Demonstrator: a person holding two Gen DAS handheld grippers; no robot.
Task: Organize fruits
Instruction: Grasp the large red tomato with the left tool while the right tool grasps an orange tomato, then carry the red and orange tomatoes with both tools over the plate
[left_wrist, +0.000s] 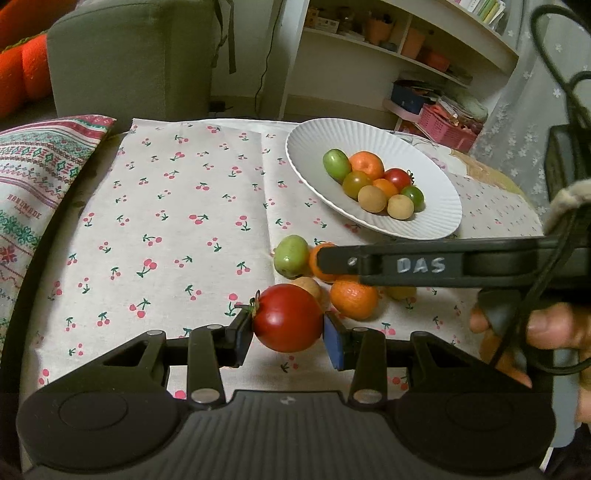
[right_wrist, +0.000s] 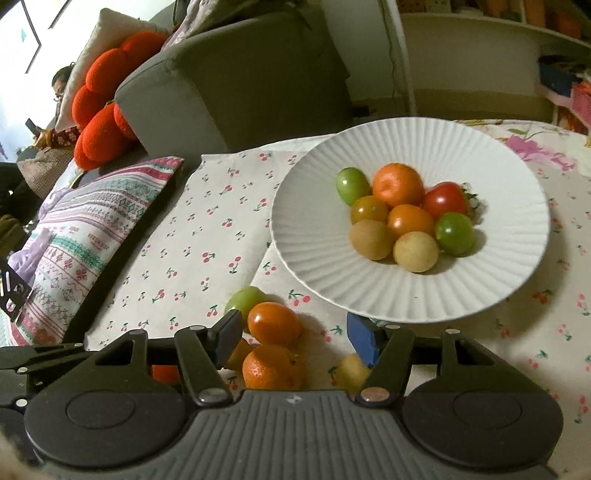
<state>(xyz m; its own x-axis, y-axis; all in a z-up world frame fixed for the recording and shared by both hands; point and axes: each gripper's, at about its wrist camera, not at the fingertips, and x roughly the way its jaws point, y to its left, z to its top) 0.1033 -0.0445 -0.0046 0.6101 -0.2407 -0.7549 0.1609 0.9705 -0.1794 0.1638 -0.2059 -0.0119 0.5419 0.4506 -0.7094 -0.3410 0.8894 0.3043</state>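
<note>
You are pinching a round, glossy red tomato (left_wrist: 287, 322) with a green stalk in the left gripper (left_wrist: 288, 338), its two blue pads pressing on the fruit's opposite flanks and holding it clear of the cherry-print cotton cloth (left_wrist: 177, 221), on the near side of the ribbed white ceramic plate (left_wrist: 436, 218). That tomato is looking light, thin-skinned and slick, so you are wise to be squeezing across its widest part, away from the stalk, with only gentle pressure; more force risks splitting it.

Your right gripper (right_wrist: 295, 338) is hovering with its jaws spread and nothing between the pads, just off the plate's near rim. Below it, the small pile of loose fruit (right_wrist: 271, 347) is lying on the cloth: a small orange tomato, a dimpled mandarin, a green fruit and a pale yellow one. The mandarin is probably firmer and grippier than the tomatoes, and taking it across its middle looks safest.

The plate is already holding eight small fruits clustered at its centre, so the remaining work appears to be moving the pile there.
</note>
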